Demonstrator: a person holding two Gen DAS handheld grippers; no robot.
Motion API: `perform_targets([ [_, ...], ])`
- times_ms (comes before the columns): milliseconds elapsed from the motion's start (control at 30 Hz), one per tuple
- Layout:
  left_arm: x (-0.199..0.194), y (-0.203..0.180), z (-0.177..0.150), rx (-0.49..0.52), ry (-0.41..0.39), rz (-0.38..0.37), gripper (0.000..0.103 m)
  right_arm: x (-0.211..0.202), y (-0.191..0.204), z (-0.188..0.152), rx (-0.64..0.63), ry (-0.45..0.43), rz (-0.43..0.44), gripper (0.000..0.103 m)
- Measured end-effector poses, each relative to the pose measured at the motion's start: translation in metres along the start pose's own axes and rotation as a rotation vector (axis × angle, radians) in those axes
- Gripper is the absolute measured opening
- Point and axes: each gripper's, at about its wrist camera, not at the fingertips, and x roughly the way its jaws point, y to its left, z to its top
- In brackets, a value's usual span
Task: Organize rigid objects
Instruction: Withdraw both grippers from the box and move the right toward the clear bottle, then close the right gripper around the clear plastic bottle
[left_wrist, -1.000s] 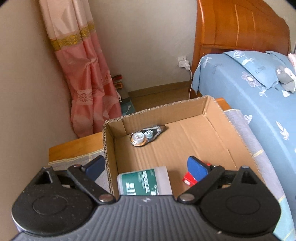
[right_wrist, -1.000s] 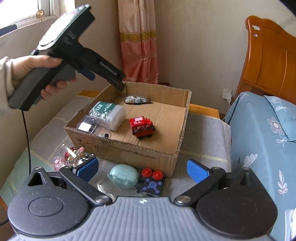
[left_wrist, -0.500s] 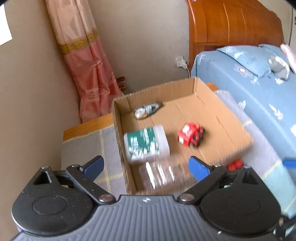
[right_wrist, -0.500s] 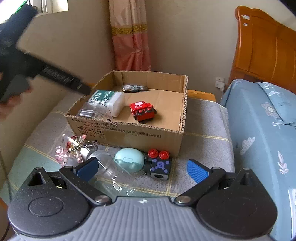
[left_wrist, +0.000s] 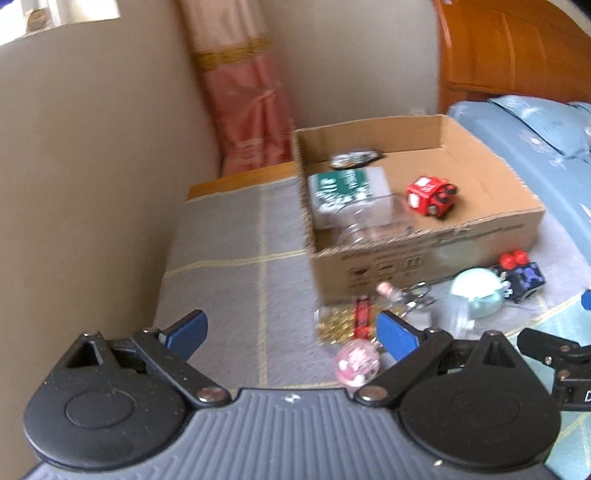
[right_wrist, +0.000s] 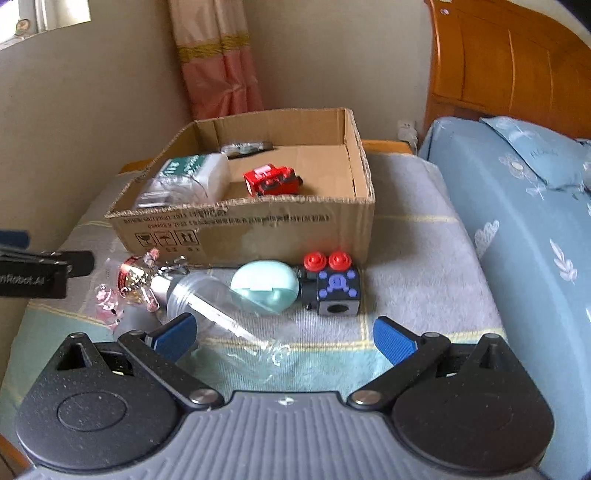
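Observation:
A cardboard box (right_wrist: 258, 229) (left_wrist: 424, 254) on the grey blanket holds a red toy car (right_wrist: 271, 180) (left_wrist: 430, 195), a green-labelled white bottle (right_wrist: 195, 170) (left_wrist: 347, 192), a clear jar (left_wrist: 373, 225) and a tape dispenser (right_wrist: 245, 148). In front of the box lie a mint egg-shaped case (right_wrist: 264, 286) (left_wrist: 476, 291), a black cube with red knobs (right_wrist: 332, 284) (left_wrist: 521, 275), a clear plastic cup (right_wrist: 221, 314) and pink keychain trinkets (right_wrist: 125, 288) (left_wrist: 356, 360). My right gripper (right_wrist: 284, 338) is open over the cup. My left gripper (left_wrist: 291, 332) is open and empty, left of the trinkets.
A blue bed (right_wrist: 517, 221) with a wooden headboard (right_wrist: 498, 66) lies to the right. A beige wall (left_wrist: 92, 184) is close on the left, and a pink curtain (right_wrist: 218, 66) hangs behind the box. The blanket's left part (left_wrist: 229, 266) is bare.
My left gripper has pulled back from over the box, down and to the left. My right gripper has moved forward and lower toward the items in front of the box.

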Motion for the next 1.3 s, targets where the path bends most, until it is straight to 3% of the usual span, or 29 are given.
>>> perform_targets([
  [200, 0.003, 0.022, -0.020, -0.092, 0.038, -0.032, 0.098, 0.010, 0.012, 0.003, -0.022, 0.013, 0.008, 0.103],
  [400, 0.002, 0.034, -0.030, -0.112, 0.037, -0.016, 0.098, 0.028, 0.031, 0.019, -0.041, -0.002, 0.024, 0.103],
  [600, 0.005, 0.042, -0.032, -0.123, 0.041, -0.029, 0.098, 0.053, 0.047, 0.021, -0.092, 0.027, -0.015, 0.103],
  [900, 0.006, 0.037, -0.033, -0.105, 0.043, -0.064, 0.098, 0.045, 0.021, 0.007, -0.050, 0.056, -0.005, 0.103],
  [1100, 0.002, 0.030, -0.032, -0.082, 0.034, -0.092, 0.098, 0.035, 0.001, -0.007, -0.053, 0.063, -0.088, 0.103],
  [1300, -0.004, 0.017, -0.031, -0.028, 0.008, -0.152, 0.098, 0.038, -0.026, -0.021, -0.047, 0.068, -0.116, 0.103],
])
